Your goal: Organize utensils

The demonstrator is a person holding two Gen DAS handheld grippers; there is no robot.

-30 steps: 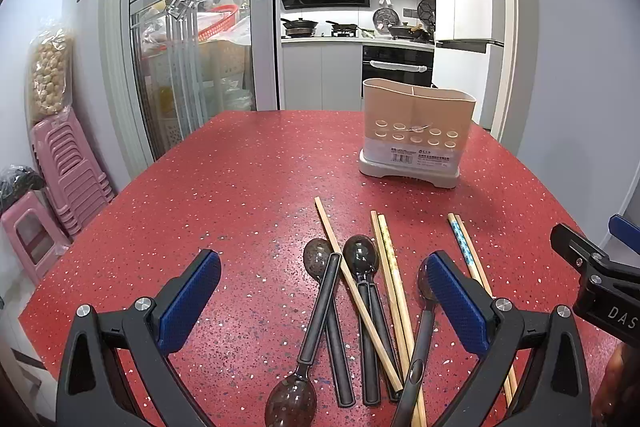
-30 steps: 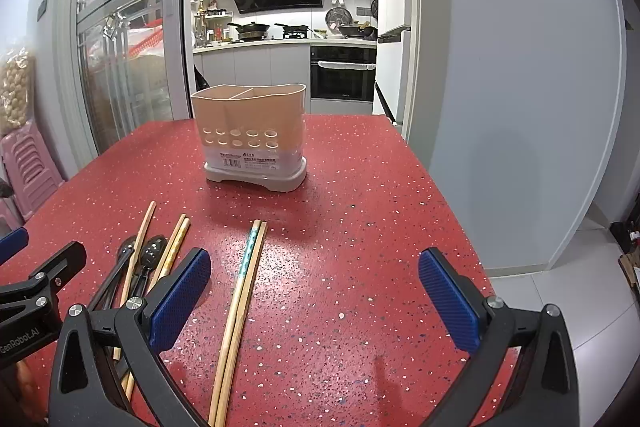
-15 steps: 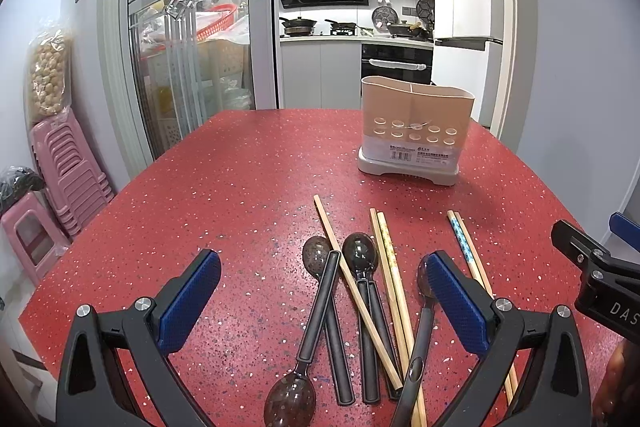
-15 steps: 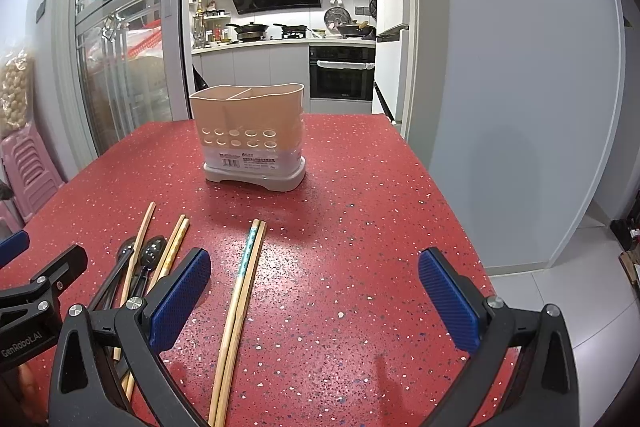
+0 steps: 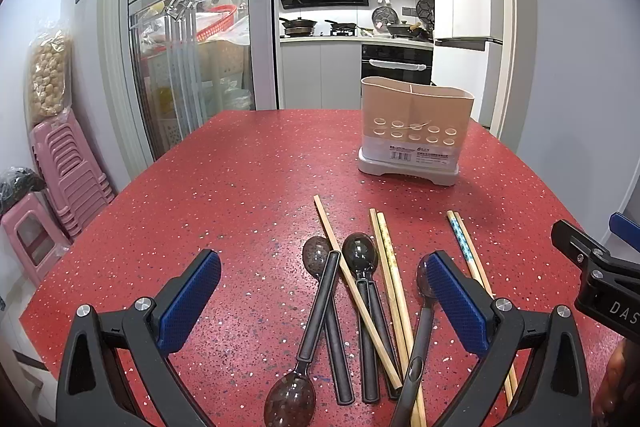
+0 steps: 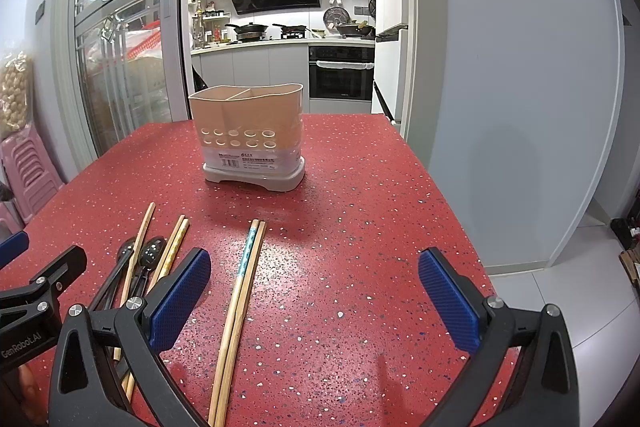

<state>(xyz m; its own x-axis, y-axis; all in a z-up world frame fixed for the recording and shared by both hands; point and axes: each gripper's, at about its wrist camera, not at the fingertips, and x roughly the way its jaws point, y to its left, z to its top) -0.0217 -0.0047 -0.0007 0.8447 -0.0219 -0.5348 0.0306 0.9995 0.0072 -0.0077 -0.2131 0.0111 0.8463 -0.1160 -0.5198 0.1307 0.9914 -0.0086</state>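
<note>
A beige two-compartment utensil holder (image 5: 414, 131) (image 6: 250, 135) stands upright at the far side of the red speckled table (image 5: 240, 187). Several dark spoons (image 5: 360, 259) and wooden chopsticks (image 5: 388, 267) lie loose in front of my left gripper (image 5: 324, 287), which is open and empty just above them. A separate chopstick pair (image 6: 242, 291) lies between the fingers of my right gripper (image 6: 314, 287), which is open and empty. The spoons (image 6: 150, 255) also show at the left of the right wrist view.
The table's right edge (image 6: 460, 227) drops to a tiled floor beside a grey wall. Pink stools (image 5: 60, 163) are stacked left of the table. A glass sliding door and a kitchen lie beyond the far edge. Each gripper shows at the side of the other's view.
Both views have shifted only slightly; the holder sits a touch higher in frame. No utensil has moved and both grippers stay open.
</note>
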